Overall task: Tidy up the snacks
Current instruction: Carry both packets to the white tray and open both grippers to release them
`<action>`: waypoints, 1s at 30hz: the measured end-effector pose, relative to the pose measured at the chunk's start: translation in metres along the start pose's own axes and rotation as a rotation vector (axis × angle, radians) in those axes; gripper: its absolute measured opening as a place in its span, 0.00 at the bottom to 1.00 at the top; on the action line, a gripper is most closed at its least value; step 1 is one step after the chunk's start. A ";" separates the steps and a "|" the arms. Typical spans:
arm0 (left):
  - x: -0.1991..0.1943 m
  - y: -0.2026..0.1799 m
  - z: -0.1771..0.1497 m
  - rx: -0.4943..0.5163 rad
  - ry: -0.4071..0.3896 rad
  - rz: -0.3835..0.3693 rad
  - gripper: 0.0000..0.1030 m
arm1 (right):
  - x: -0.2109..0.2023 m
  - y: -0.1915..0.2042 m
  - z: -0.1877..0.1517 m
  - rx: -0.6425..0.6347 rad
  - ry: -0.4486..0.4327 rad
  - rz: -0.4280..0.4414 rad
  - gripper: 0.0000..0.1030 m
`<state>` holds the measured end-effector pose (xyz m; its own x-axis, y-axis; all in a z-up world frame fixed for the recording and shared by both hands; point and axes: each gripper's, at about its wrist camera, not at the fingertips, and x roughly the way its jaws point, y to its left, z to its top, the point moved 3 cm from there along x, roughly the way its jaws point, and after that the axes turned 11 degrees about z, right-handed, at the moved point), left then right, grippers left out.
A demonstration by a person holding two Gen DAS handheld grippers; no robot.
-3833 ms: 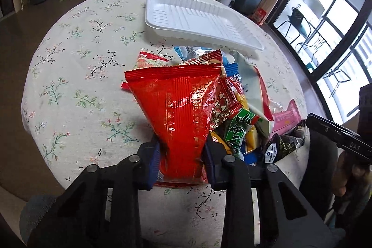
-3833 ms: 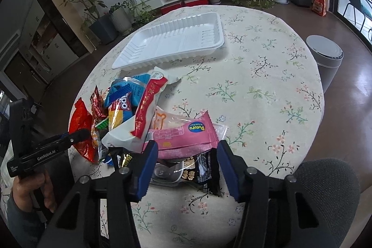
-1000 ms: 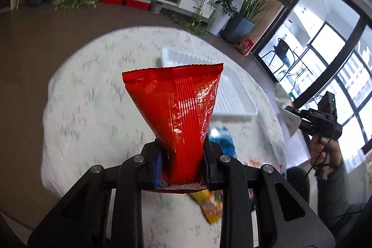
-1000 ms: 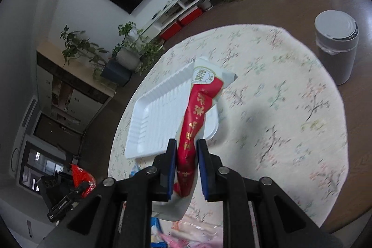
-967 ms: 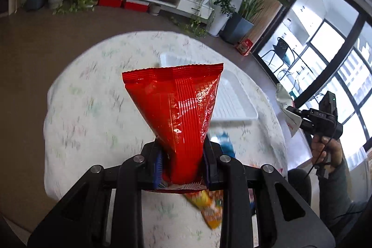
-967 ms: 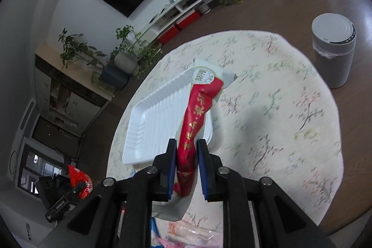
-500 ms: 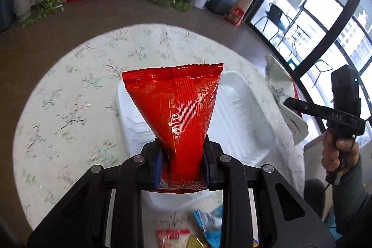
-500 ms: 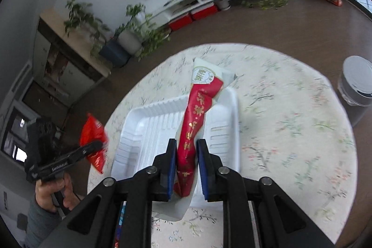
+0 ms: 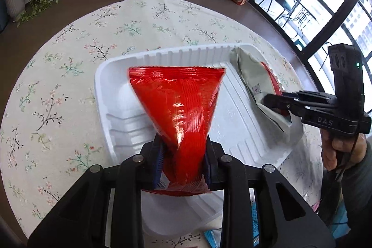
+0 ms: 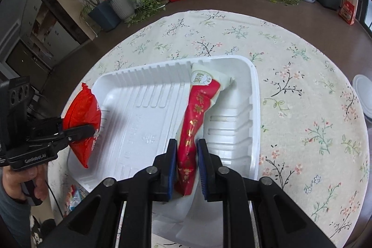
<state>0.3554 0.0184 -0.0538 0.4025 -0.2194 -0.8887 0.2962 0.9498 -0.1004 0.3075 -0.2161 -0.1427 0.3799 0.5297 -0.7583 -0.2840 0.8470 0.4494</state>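
- Left wrist view: the left gripper (image 9: 183, 162) is clamped on the lower end of a red snack bag (image 9: 179, 104), its blue pads pressing the foil from both sides. The bag hangs over the left half of the white foam tray (image 9: 234, 129), its wide sealed top near the tray's far wall.
- This view alone shows the right gripper (image 9: 270, 102) from the side, reaching in from the right edge, its black fingers pinched on a white-and-red snack packet (image 9: 252, 83). The packet lies along the tray's right side, its far end in the far right corner. A hand (image 9: 341, 148) in a grey sleeve grips the handle.
- Right wrist view: the right gripper (image 10: 187, 162) has its jaws narrow, closed on the packet (image 10: 197, 108); here the packet's red face with gold print and a round green-rimmed label shows.
- Only this view shows the left gripper (image 10: 89, 129) from outside, holding the red bag (image 10: 83, 117) above the tray's (image 10: 144, 115) left rim, with the person's other hand (image 10: 23, 180) beneath it.
- The tray sits on a round table under a floral tablecloth (image 10: 302, 108); a small packet (image 10: 74, 198) lies on the cloth by the tray's near left corner.
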 end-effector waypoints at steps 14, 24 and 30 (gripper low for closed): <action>0.010 -0.012 0.000 -0.028 0.019 0.048 0.26 | 0.001 0.001 -0.002 -0.033 0.003 -0.070 0.24; -0.003 -0.018 -0.003 -0.039 0.009 0.042 0.74 | -0.034 -0.005 -0.004 0.015 -0.064 -0.064 0.59; -0.065 -0.014 -0.017 -0.057 -0.110 0.005 1.00 | -0.100 0.003 -0.017 0.033 -0.198 0.079 0.77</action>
<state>0.3102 0.0234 -0.0026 0.4972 -0.2346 -0.8353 0.2453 0.9615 -0.1240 0.2536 -0.2675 -0.0739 0.5239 0.5902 -0.6141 -0.2920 0.8017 0.5215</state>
